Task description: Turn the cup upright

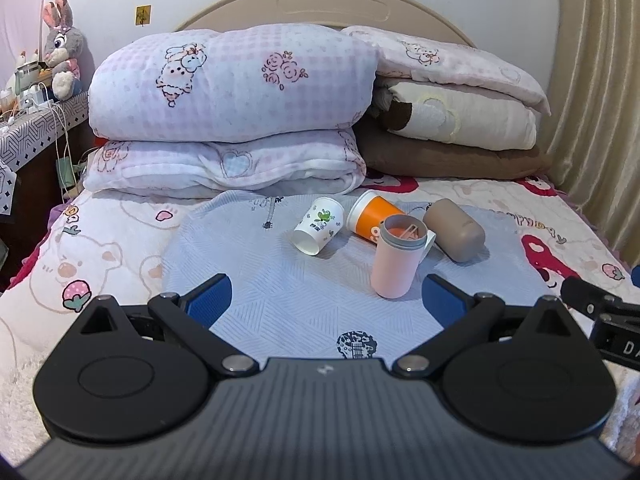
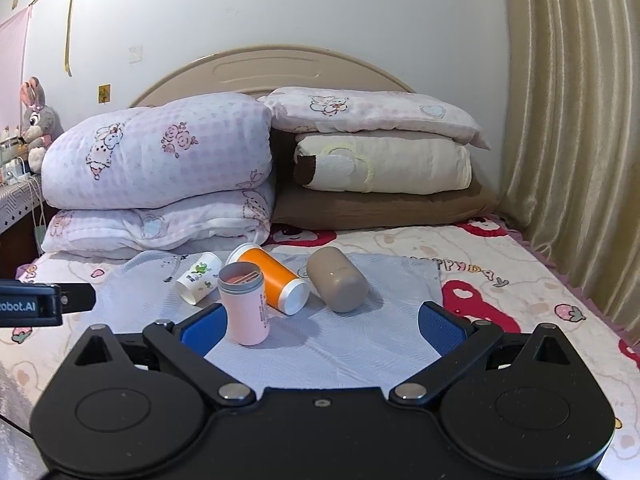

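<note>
A pink cup [image 1: 394,256] with a grey rim stands upright on a light blue mat [image 1: 280,292]; it also shows in the right wrist view [image 2: 245,304]. Behind it three cups lie on their sides: a white paper cup [image 1: 319,225] [image 2: 199,277], an orange cup [image 1: 374,216] [image 2: 274,280] and a brown cup [image 1: 454,235] [image 2: 338,280]. My left gripper [image 1: 326,300] is open and empty, just short of the pink cup. My right gripper [image 2: 320,330] is open and empty, with the pink cup next to its left finger.
The mat lies on a cartoon-print bedsheet [image 2: 520,280]. Folded quilts [image 1: 232,92] and stacked pillows [image 1: 456,120] line the headboard. A bedside table [image 1: 36,120] with a plush rabbit [image 1: 62,48] stands at left, a curtain [image 2: 572,120] at right. The other gripper shows at right [image 1: 600,312].
</note>
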`<move>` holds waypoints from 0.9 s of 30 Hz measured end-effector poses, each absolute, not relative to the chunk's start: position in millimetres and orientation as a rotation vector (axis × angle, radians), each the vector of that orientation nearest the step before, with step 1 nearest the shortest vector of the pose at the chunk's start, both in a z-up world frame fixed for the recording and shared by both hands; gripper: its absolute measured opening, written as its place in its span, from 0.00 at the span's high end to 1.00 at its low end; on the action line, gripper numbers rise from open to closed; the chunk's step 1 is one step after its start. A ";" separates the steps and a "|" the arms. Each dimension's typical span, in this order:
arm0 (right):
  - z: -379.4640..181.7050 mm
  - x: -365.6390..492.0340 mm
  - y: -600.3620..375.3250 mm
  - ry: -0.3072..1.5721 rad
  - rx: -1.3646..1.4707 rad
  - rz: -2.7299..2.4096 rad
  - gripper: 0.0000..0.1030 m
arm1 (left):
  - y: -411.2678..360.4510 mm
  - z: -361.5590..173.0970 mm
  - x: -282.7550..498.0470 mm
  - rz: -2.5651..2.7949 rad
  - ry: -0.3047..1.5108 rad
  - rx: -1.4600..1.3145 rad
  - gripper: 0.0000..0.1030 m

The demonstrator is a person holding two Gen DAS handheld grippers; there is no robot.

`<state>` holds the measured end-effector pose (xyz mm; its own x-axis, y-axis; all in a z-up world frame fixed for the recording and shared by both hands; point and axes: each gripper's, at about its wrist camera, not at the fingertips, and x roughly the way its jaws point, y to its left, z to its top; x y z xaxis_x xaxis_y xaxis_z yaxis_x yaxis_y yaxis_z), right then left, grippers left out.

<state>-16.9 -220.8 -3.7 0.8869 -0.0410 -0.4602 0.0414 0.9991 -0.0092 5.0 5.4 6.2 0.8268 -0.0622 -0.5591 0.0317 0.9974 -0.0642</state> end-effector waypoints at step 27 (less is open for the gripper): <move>-5.6 -16.5 -224.7 0.505 -0.039 -0.108 0.00 | 2.4 -0.2 6.5 -0.065 0.614 -0.022 0.00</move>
